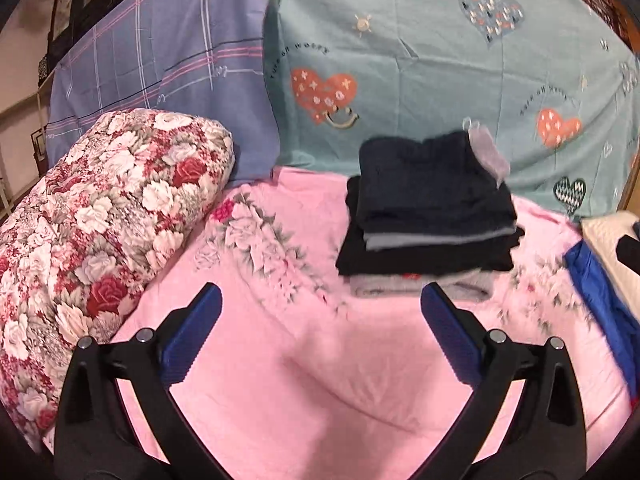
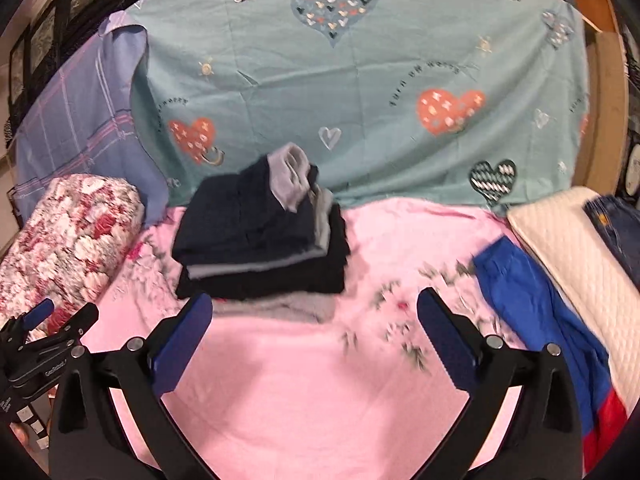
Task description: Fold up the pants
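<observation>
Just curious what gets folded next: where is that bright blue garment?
The blue garment lies at the right edge of the pink bedspread, against the cream quilted cushion, right of the folded stack.

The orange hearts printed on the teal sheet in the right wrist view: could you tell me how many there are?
2: one orange heart sits left, just above the folded stack; the other is right of centre. More may lie hidden behind the stack.
</observation>
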Demonstrator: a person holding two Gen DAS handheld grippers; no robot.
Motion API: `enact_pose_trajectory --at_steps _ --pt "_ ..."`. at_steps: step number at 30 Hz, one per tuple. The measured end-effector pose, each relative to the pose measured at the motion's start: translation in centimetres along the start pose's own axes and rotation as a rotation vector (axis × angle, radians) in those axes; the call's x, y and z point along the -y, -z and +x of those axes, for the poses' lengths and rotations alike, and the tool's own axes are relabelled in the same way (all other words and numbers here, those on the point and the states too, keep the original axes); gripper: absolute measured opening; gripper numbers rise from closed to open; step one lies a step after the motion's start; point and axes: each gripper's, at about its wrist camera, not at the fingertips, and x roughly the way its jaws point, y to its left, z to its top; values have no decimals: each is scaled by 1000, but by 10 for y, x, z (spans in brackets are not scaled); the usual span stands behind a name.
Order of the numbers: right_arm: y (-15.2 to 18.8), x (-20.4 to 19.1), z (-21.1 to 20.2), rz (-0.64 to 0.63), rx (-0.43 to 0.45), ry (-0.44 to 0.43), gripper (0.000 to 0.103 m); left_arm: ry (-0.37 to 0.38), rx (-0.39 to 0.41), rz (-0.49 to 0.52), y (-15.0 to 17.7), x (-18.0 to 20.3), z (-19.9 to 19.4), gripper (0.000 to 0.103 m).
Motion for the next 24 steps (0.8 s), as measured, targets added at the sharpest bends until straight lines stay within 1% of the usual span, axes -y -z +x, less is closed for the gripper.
enact_pose_trajectory --at_steps 3,5,9,15,19,24 --pt "32 1 6 5 5 49 102 5 -23 9 21 11 18 101" --pt "47 3 11 15 17 84 102 14 -26 28 33 18 27 101" --pt "63 4 26 -10 -9 121 102 -7 -33 53 48 24 40 101" --pt "80 3 40 -49 -55 154 102 -18 -80 66 58 23 55 101" --pt "86 1 43 -59 -75 158 102 -26 -74 58 59 21 55 101" --pt "86 0 40 -59 -72 153 102 -29 -70 48 58 20 53 101"
